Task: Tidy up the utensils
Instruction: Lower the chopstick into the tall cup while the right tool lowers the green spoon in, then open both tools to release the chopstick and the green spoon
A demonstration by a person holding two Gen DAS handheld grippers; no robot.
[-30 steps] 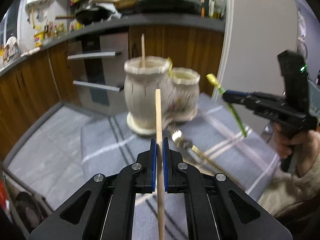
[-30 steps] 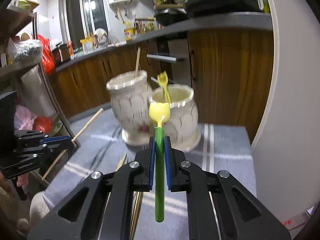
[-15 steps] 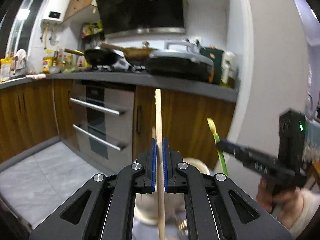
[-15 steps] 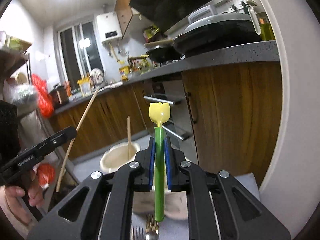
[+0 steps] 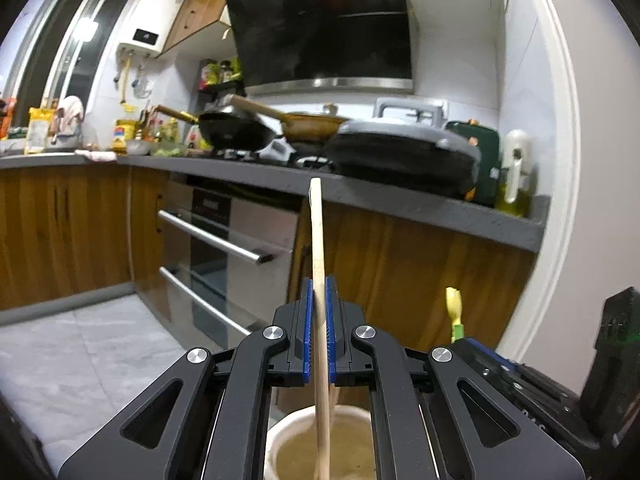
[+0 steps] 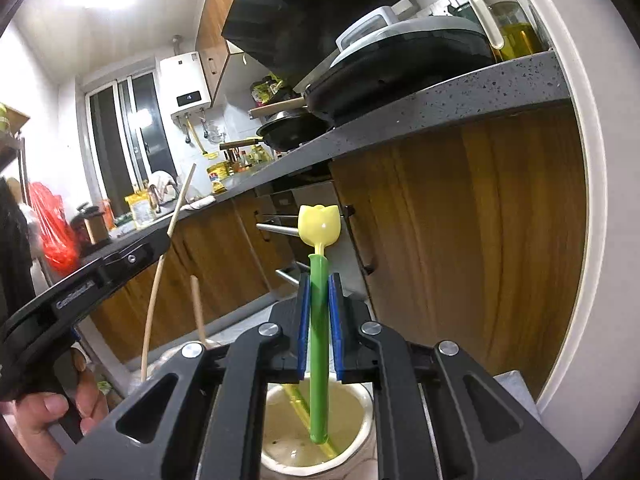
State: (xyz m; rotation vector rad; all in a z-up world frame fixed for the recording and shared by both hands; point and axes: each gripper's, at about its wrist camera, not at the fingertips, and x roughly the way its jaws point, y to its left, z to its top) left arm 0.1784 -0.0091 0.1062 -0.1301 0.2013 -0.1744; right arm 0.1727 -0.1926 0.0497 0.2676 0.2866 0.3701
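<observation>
My left gripper [image 5: 318, 332] is shut on a wooden chopstick [image 5: 318, 248], held upright with its lower end inside a cream ceramic holder [image 5: 296, 436] right below. My right gripper [image 6: 319, 328] is shut on a green utensil with a yellow tulip-shaped end [image 6: 319, 280], upright, its lower end inside a second cream holder [image 6: 360, 420] that also holds another yellow-green utensil [image 6: 296, 398]. The left gripper [image 6: 100, 276] and its chopstick [image 6: 160, 264] show at the left of the right wrist view. A second chopstick [image 6: 197, 308] stands in the left holder. The right gripper body [image 5: 520, 380] shows at lower right of the left wrist view.
A grey kitchen counter [image 5: 400, 196] with pans and a lidded pot [image 5: 404, 152] runs behind. Wooden cabinets and an oven with steel handles [image 5: 216, 240] stand below it. A white wall edge [image 6: 580, 240] is close on the right.
Both grippers have tilted up and moved over the holders. The chopstick and the green utensil went from above the table to upright with their lower ends inside the holders.
</observation>
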